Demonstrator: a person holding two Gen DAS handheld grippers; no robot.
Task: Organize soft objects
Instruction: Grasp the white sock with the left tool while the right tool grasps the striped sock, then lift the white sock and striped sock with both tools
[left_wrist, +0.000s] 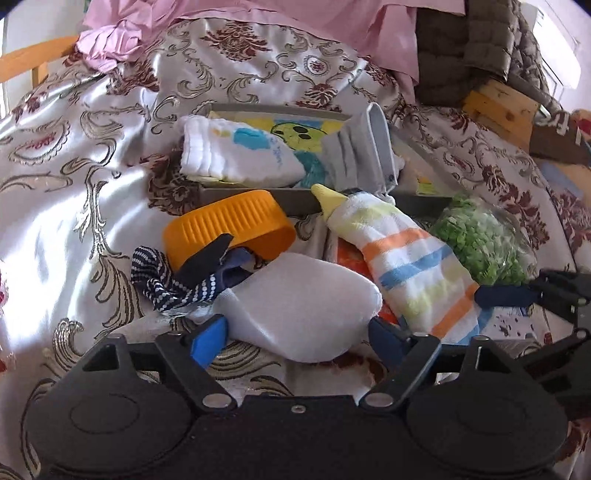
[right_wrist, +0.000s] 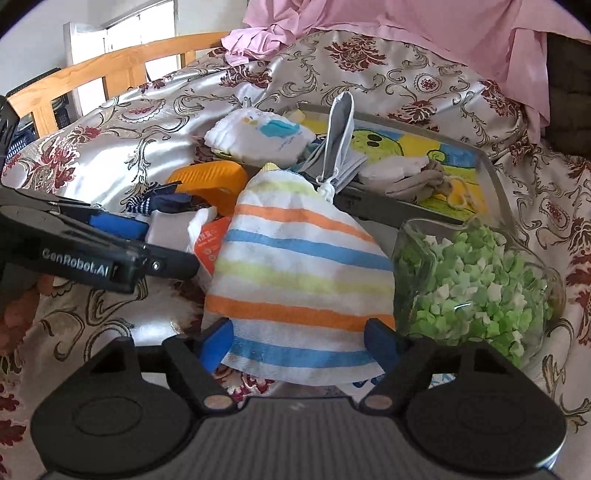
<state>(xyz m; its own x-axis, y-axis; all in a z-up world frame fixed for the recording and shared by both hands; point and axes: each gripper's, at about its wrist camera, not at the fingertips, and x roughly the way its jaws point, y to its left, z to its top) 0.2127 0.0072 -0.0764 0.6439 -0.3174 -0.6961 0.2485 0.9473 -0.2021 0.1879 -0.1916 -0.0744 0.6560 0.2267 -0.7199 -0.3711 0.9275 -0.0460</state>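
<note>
My left gripper (left_wrist: 295, 334) stands open around a plain white sock (left_wrist: 306, 306) lying on the bed; its blue pads flank the sock. A navy dotted sock (left_wrist: 173, 280) lies just left of it. My right gripper (right_wrist: 301, 343) stands open around a striped white, orange and blue sock (right_wrist: 295, 273), also seen in the left wrist view (left_wrist: 410, 262). A grey tray (right_wrist: 491, 177) with a cartoon picture holds a folded white cloth (right_wrist: 258, 136), a grey cloth (right_wrist: 340, 144) and a beige knotted item (right_wrist: 424, 181). The left gripper shows in the right wrist view (right_wrist: 118, 225).
An orange plastic lid (left_wrist: 229, 229) lies before the tray. A clear bag of green and white paper stars (right_wrist: 476, 284) sits at the right. Pink sheets (right_wrist: 406, 26) are piled at the back. A wooden bed rail (right_wrist: 92, 74) is at the left. An orange packet (right_wrist: 212, 243) lies under the socks.
</note>
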